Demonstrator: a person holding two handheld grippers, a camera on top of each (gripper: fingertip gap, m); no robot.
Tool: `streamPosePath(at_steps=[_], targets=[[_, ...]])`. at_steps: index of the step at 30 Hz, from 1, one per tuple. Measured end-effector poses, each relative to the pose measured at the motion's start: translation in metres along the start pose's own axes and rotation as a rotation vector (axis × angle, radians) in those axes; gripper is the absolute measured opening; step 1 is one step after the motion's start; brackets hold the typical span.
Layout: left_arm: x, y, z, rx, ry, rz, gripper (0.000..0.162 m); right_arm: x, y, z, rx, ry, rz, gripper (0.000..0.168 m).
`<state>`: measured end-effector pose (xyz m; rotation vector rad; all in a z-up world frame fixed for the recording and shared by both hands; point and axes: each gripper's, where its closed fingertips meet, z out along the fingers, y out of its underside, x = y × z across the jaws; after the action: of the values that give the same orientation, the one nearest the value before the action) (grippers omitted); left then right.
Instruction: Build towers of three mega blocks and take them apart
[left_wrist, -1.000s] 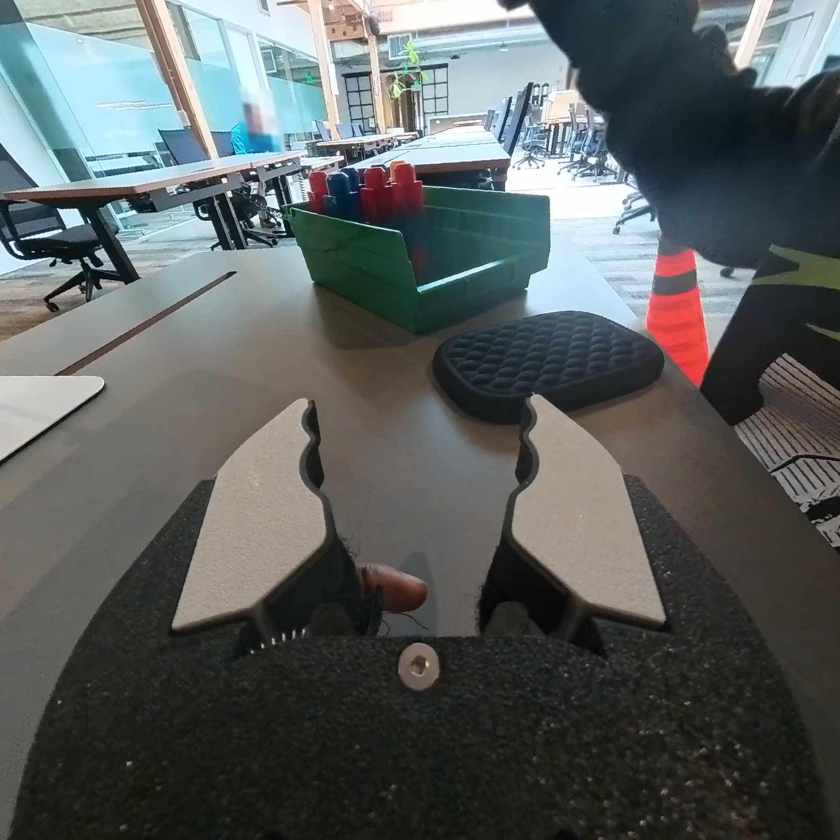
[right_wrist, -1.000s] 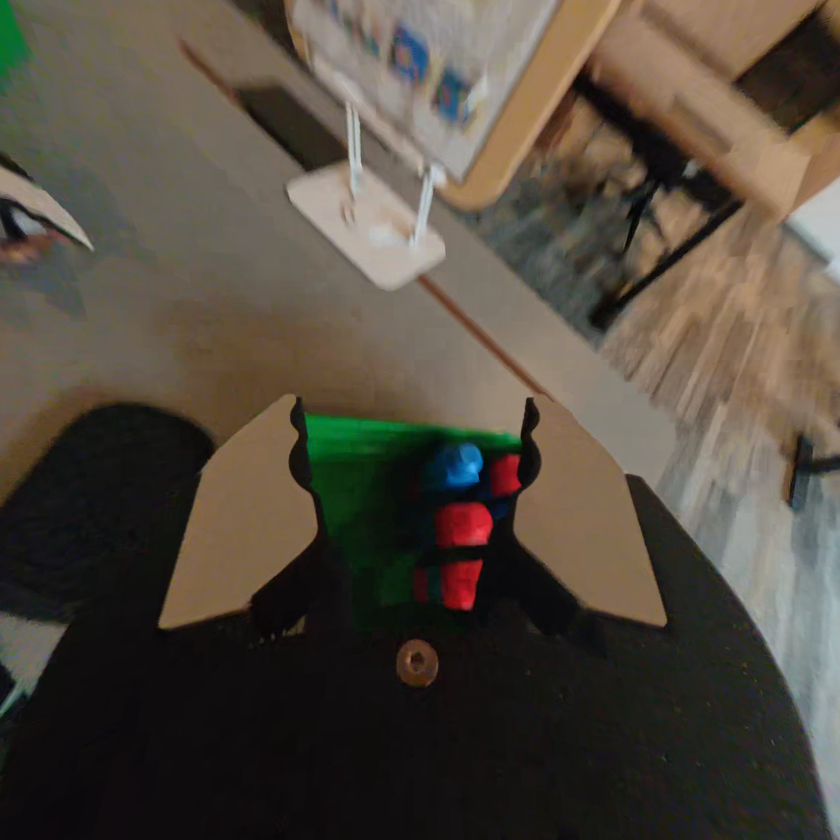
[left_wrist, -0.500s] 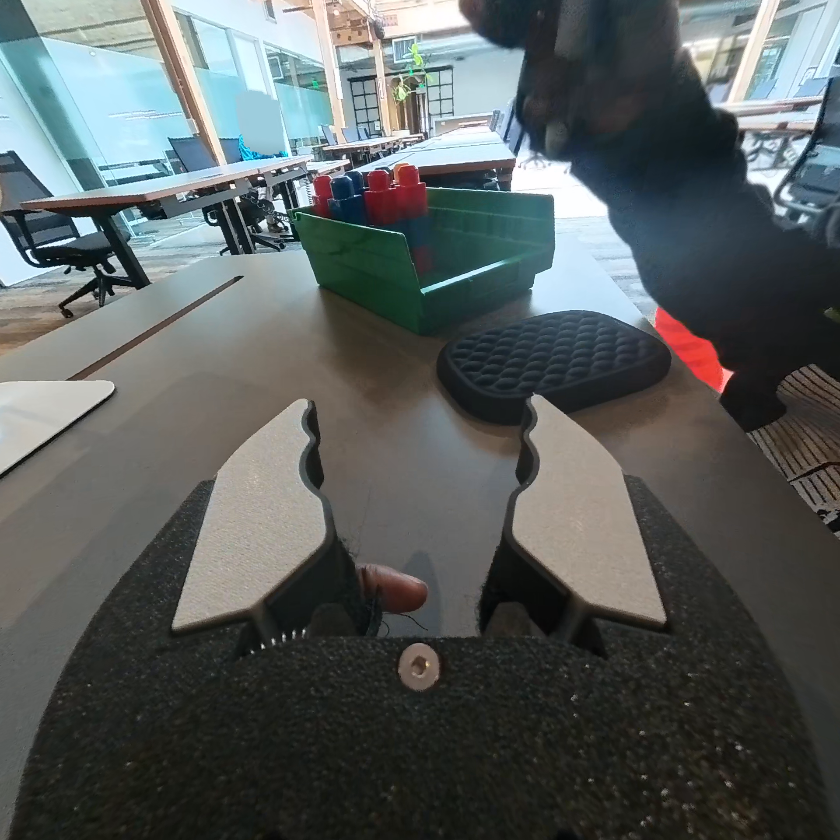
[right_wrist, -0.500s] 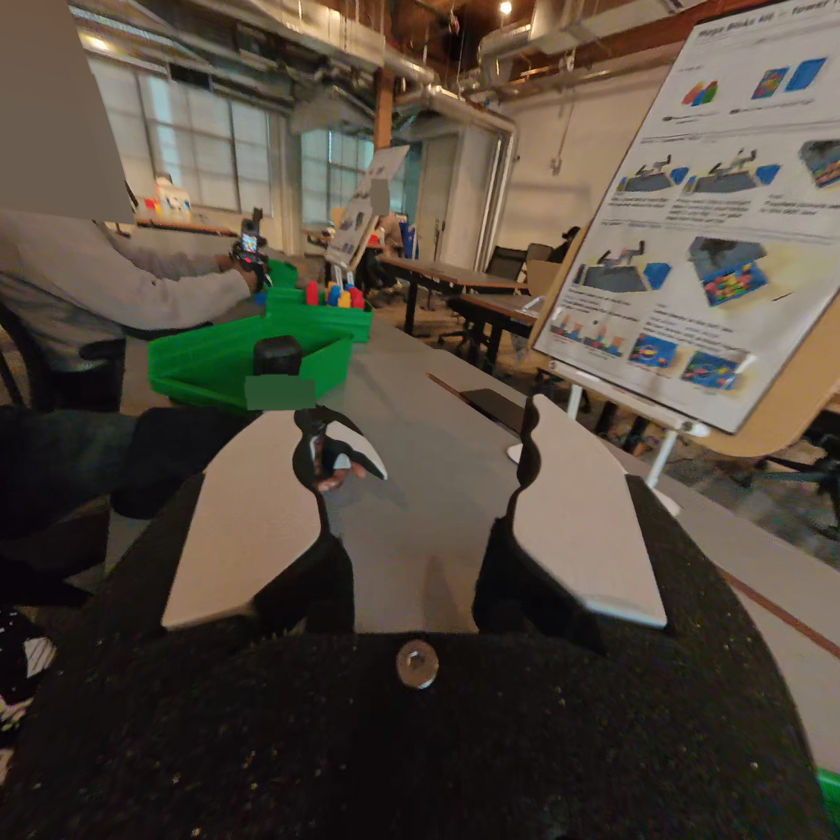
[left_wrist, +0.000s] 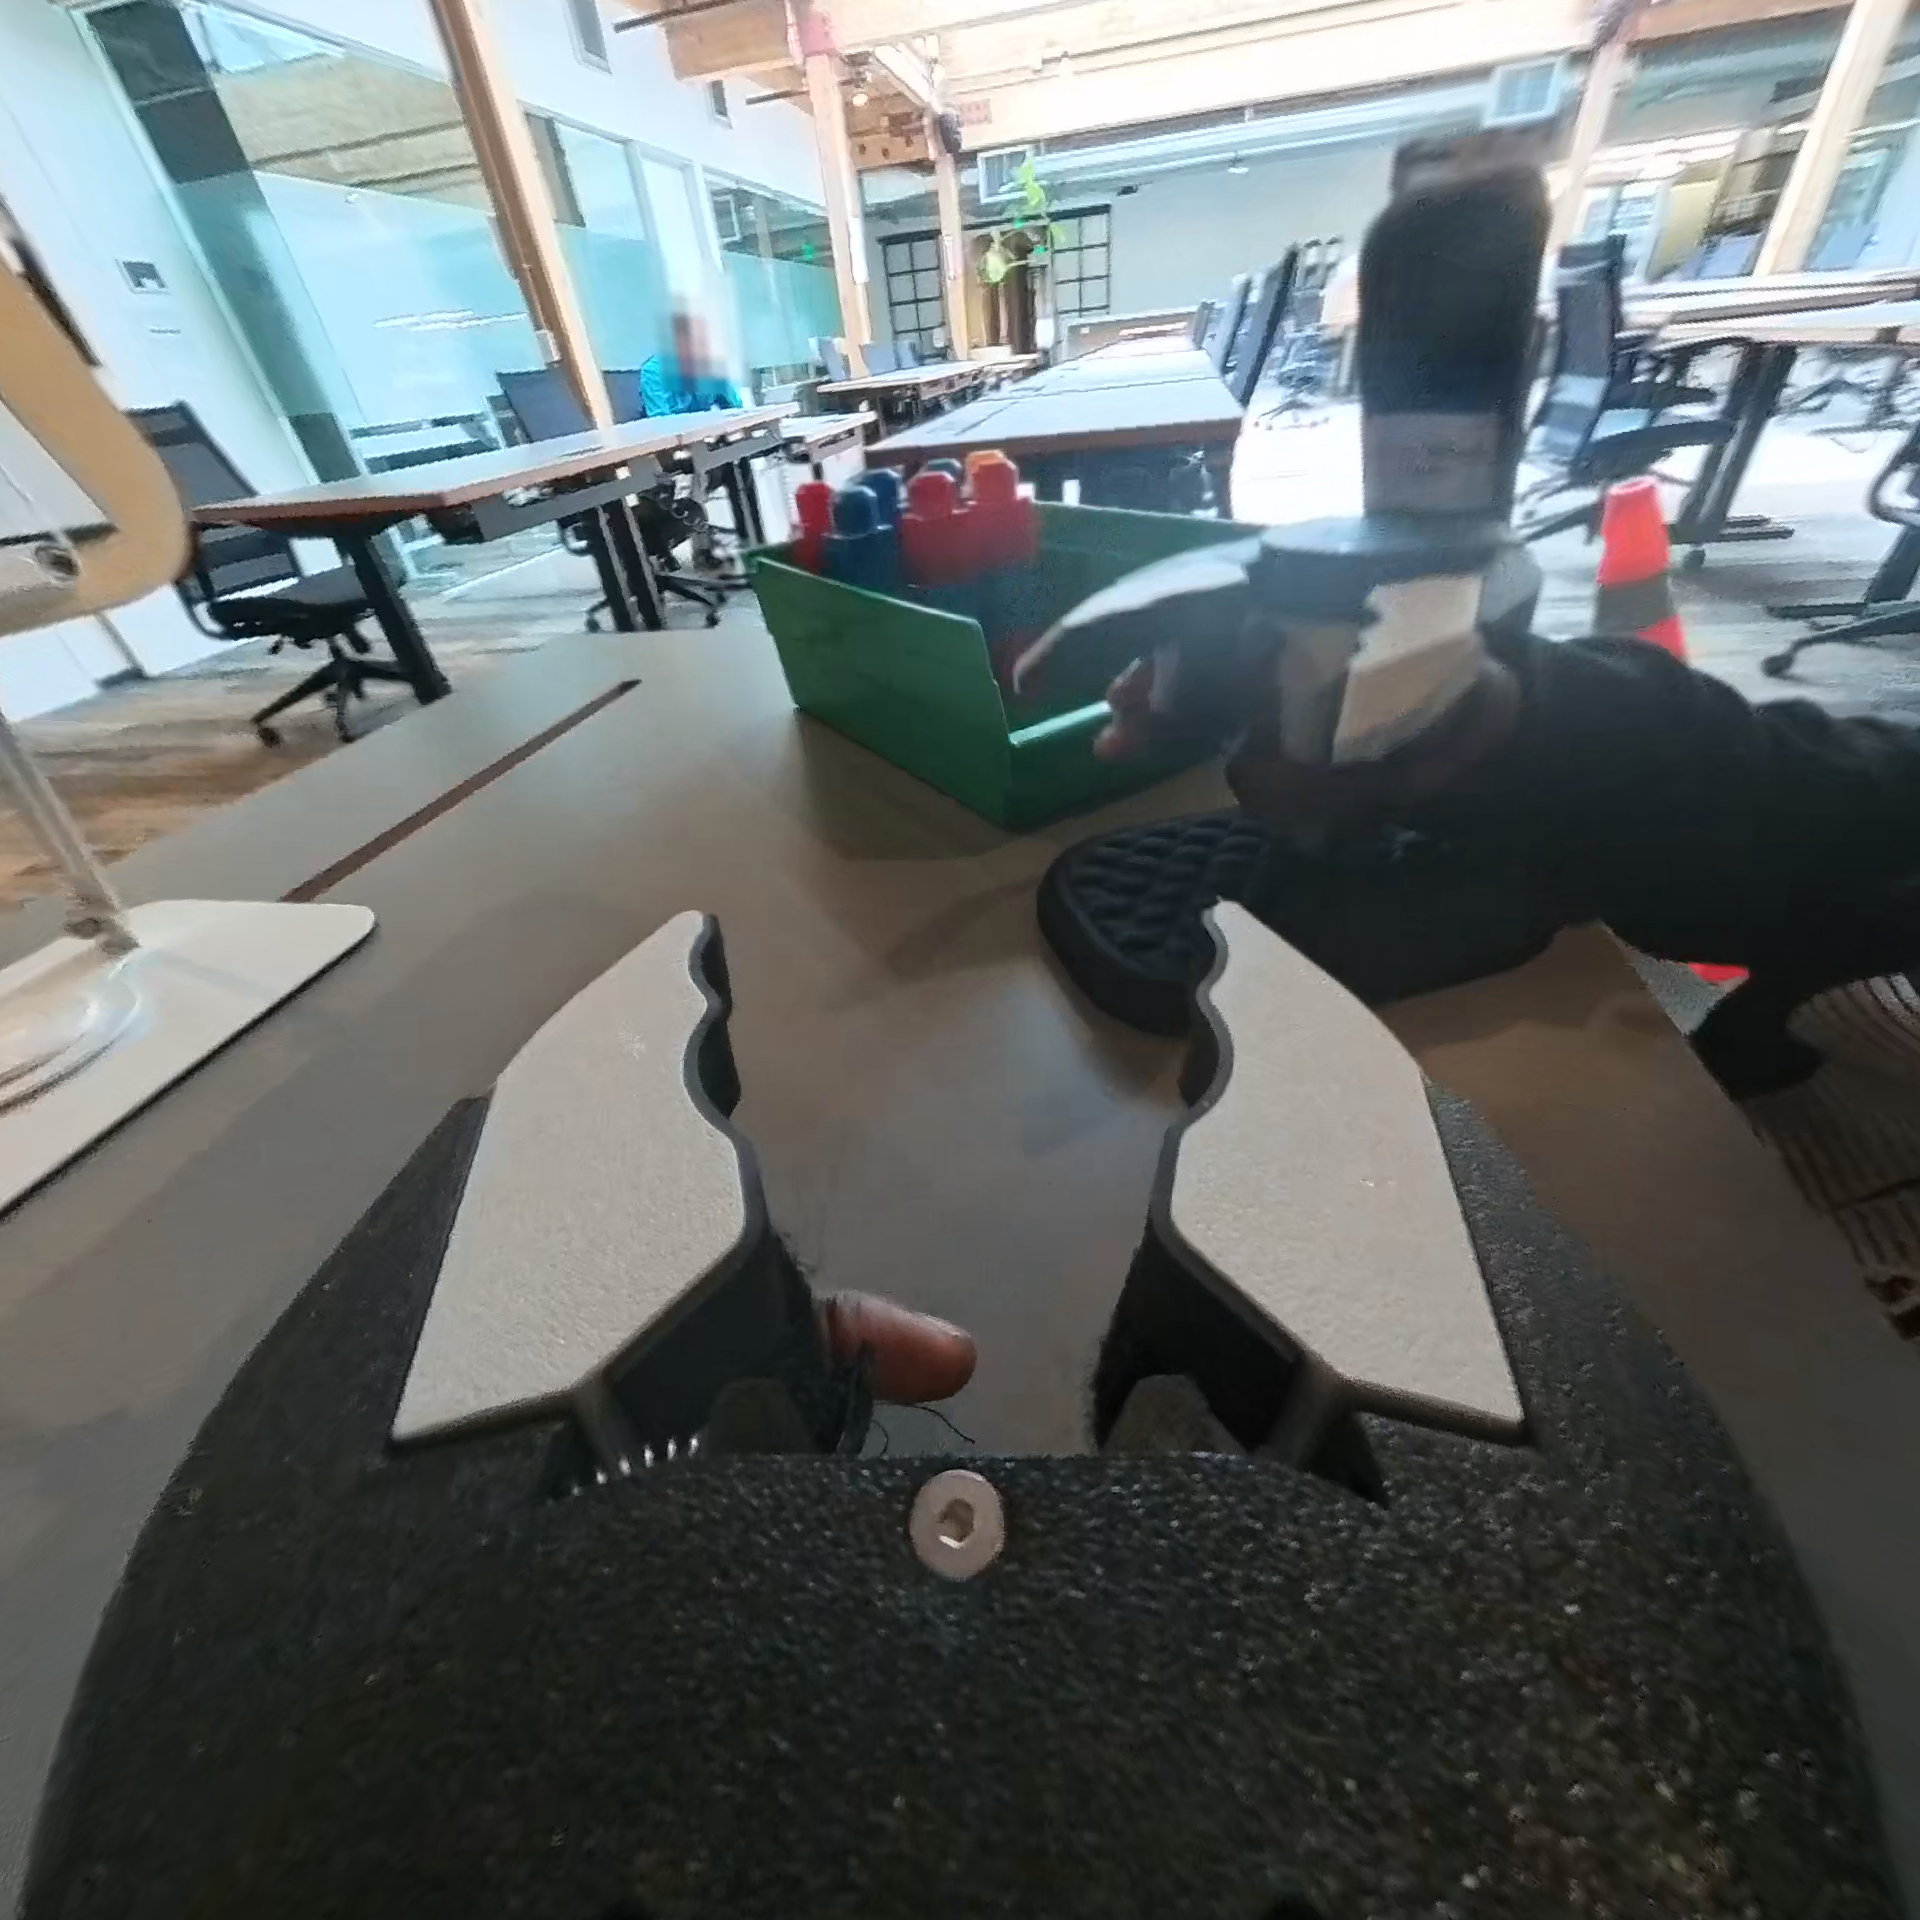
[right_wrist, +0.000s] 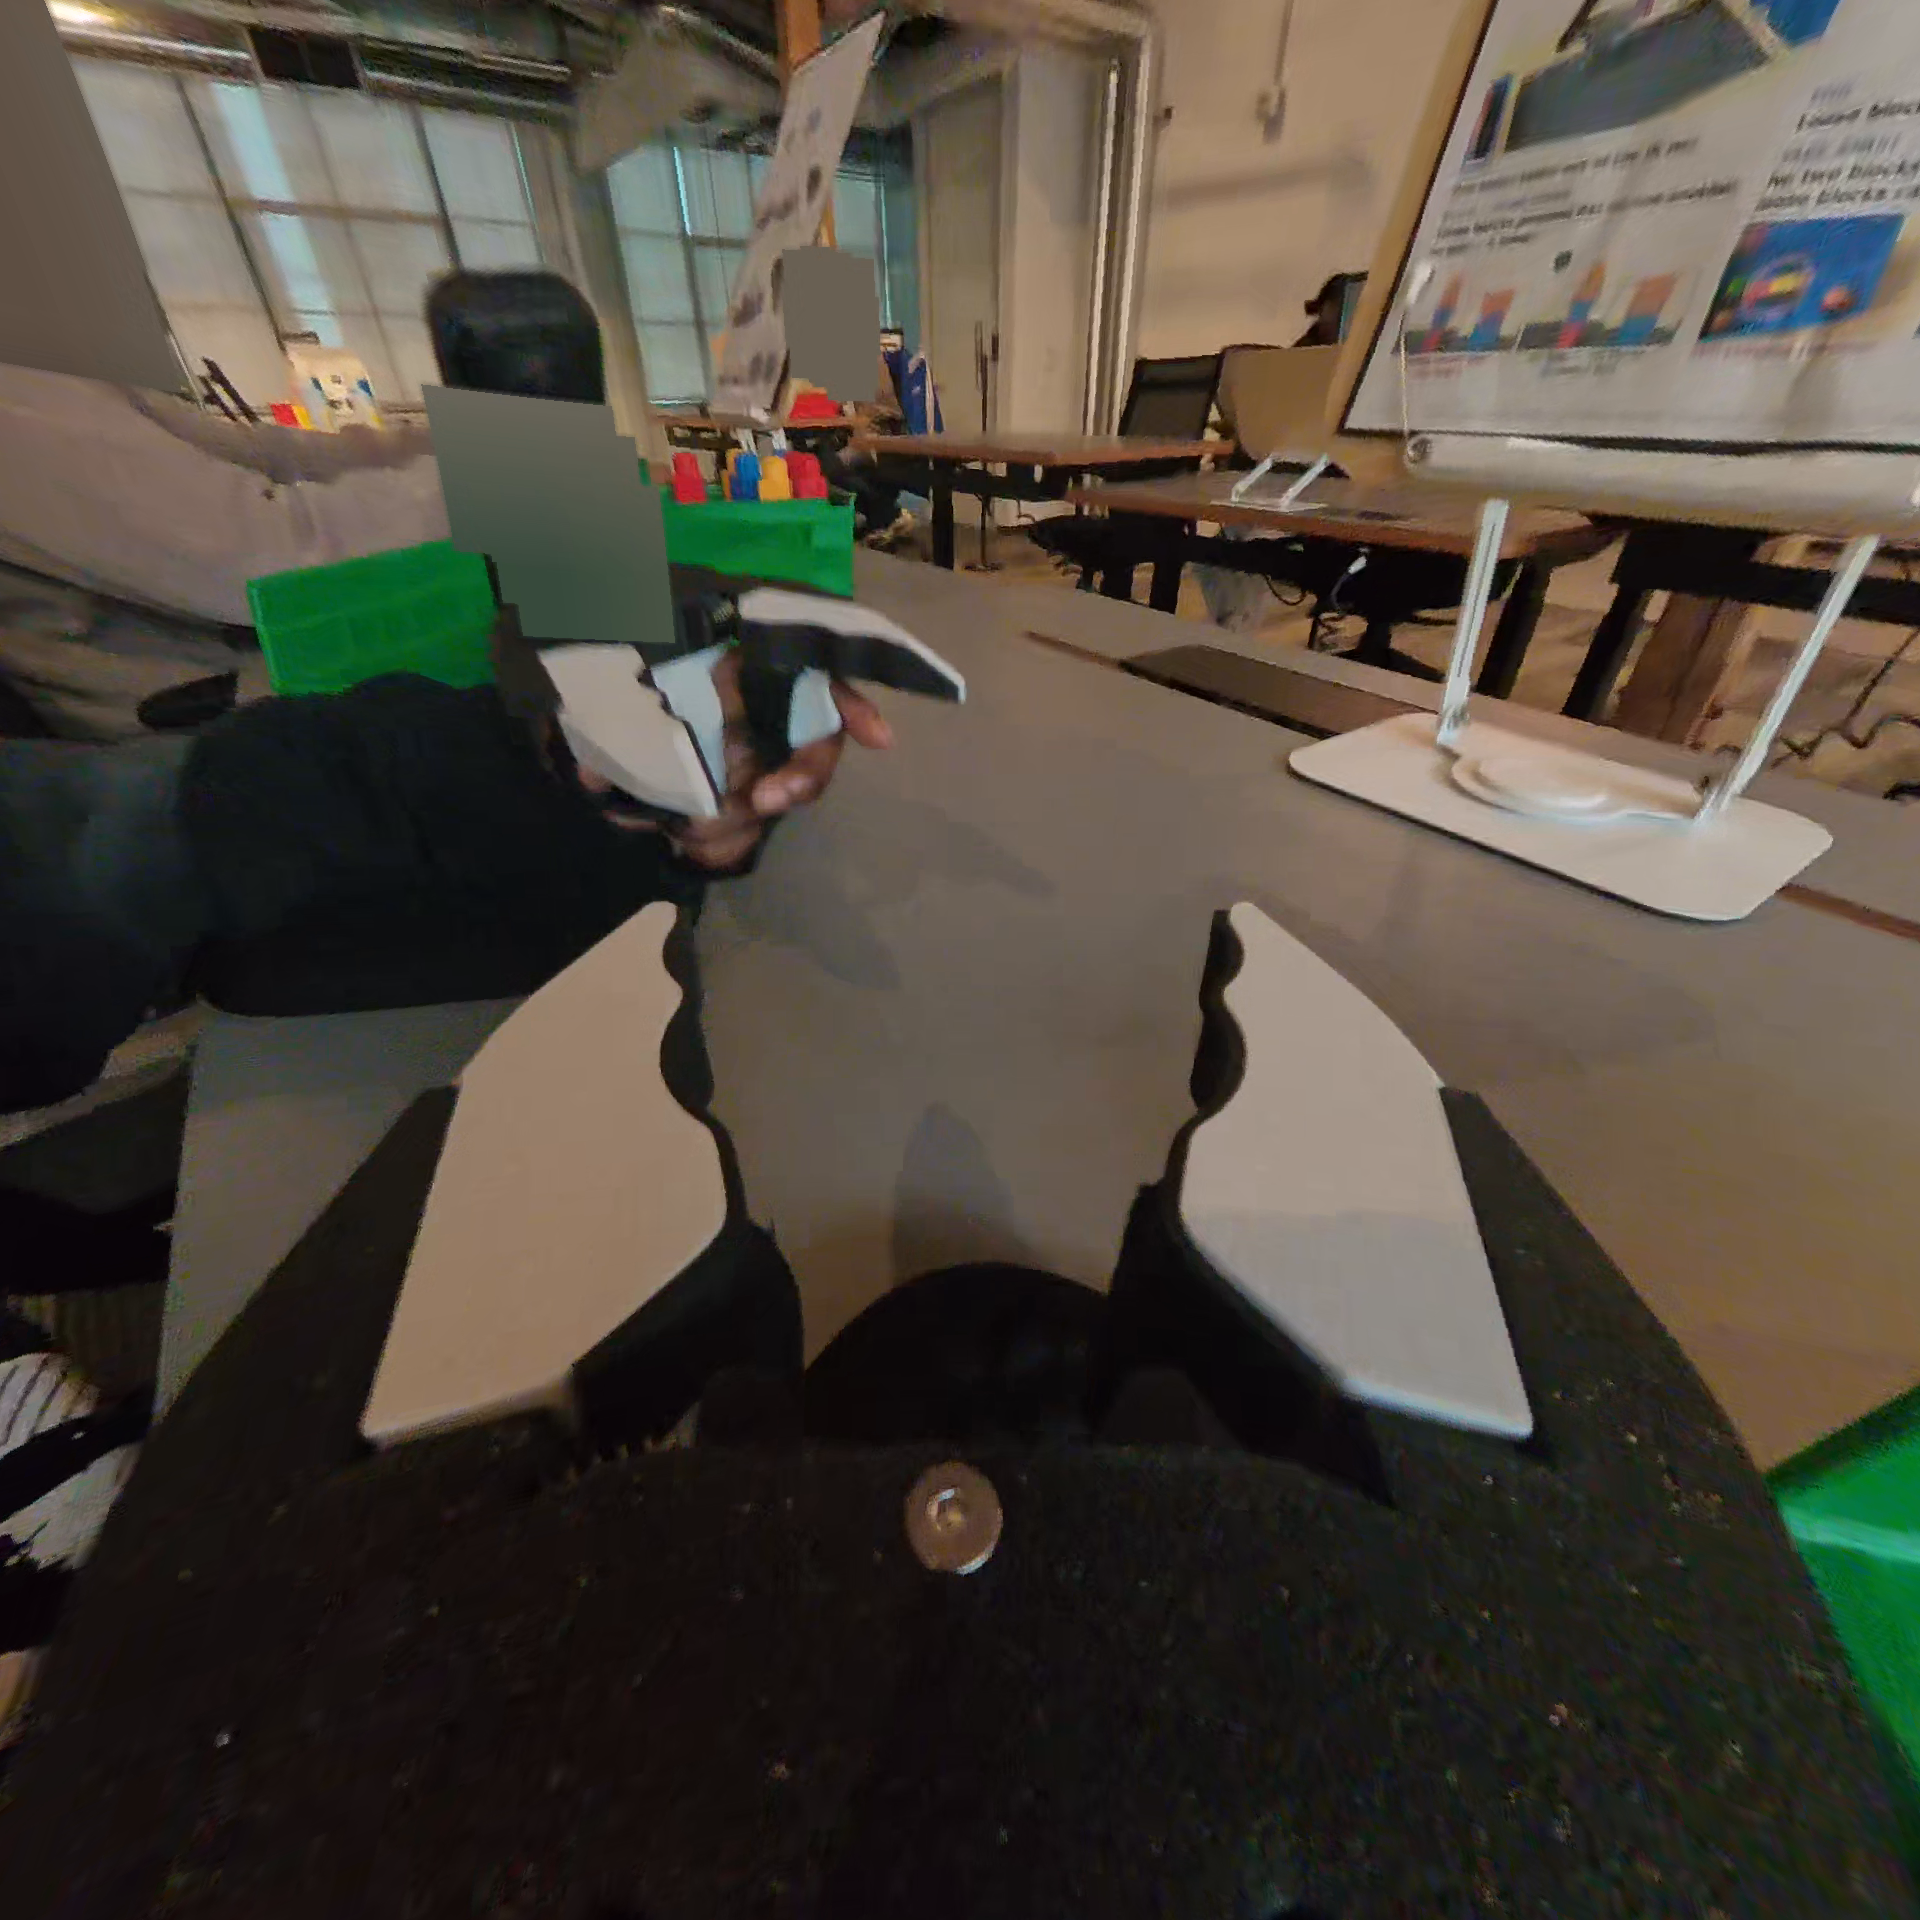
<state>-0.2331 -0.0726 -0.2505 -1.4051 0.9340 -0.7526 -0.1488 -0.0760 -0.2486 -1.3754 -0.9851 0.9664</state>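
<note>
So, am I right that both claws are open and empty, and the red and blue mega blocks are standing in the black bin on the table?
Not quite: the bin holding the red and blue mega blocks is green, not black, as the left wrist view shows. The rest stands: the left claw and the right claw are both open and empty, over the table.

A propped poster board (right_wrist: 1662, 208) bears blurred printed text and pictures

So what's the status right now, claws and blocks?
Both claws open, empty: left claw, right claw. Blocks in green bin, untouched. Black pad lies before the bin.
</note>
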Motion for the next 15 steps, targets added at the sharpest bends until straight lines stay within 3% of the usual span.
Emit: streamPosePath(at_steps=[4,7,11,15], targets=[[-0.014,-0.033,-0.018,-0.023,-0.162,0.034,0.082,0.002,0.005,0.002,-0.012,0.011,-0.001,0.089],[-0.041,-0.062,-0.057,-0.096,-0.361,0.018,0.080,0.003,0.001,-0.001,0.026,0.014,0.012,0.087],[-0.098,-0.088,-0.156,-0.297,-0.695,-0.043,0.079,0.004,-0.005,-0.006,0.074,0.008,0.032,0.085],[-0.158,-0.074,-0.283,-0.528,-1.083,-0.192,0.077,0.004,-0.007,-0.008,0.094,0.003,0.034,0.085]])
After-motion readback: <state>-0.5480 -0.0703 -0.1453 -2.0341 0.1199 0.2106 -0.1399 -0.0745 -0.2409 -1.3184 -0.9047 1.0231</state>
